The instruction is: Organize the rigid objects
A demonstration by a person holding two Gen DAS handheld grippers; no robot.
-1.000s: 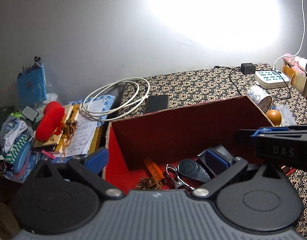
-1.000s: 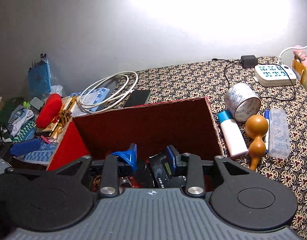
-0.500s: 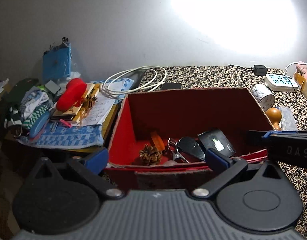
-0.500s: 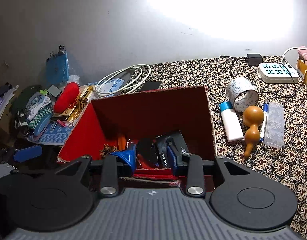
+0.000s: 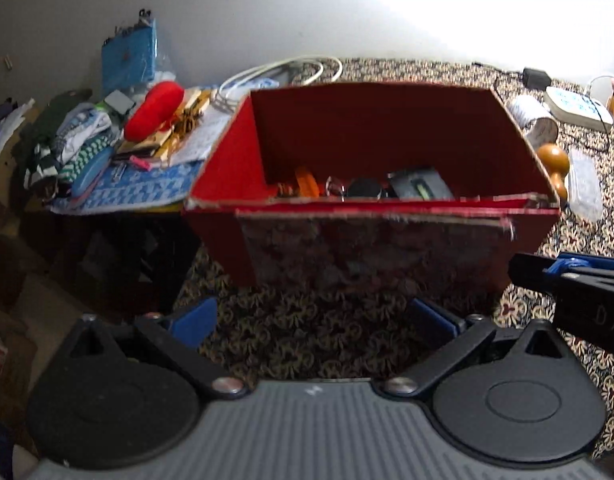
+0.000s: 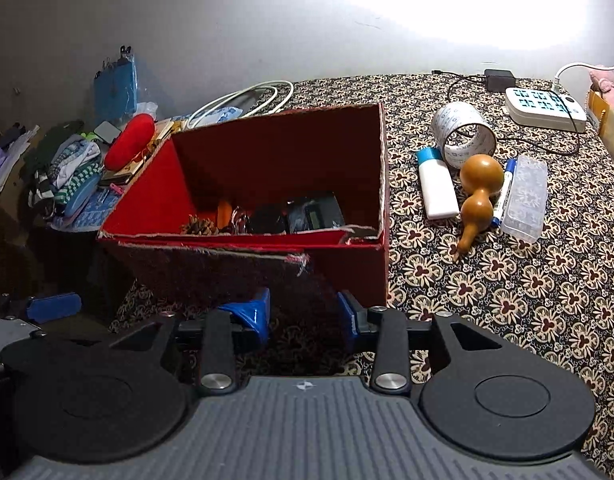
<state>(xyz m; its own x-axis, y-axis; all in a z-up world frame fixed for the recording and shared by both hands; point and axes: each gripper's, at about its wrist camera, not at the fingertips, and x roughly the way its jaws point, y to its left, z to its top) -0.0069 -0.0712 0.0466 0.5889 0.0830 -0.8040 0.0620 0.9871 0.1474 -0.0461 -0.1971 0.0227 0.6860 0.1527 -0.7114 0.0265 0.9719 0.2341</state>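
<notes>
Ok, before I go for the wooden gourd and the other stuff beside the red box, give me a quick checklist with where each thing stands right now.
1. Left gripper empty, fingers apart: ok.
2. Right gripper empty, fingers apart: ok.
3. Both grippers outside the red cardboard box: ok.
4. Brown wooden gourd lying in the open on the patterned tablecloth: ok, but it touches the blue marker pen.
5. White tube with blue cap and clear plastic case unobstructed from above: ok.
6. Room left in the box floor: cannot tell, its near wall hides part.
</notes>
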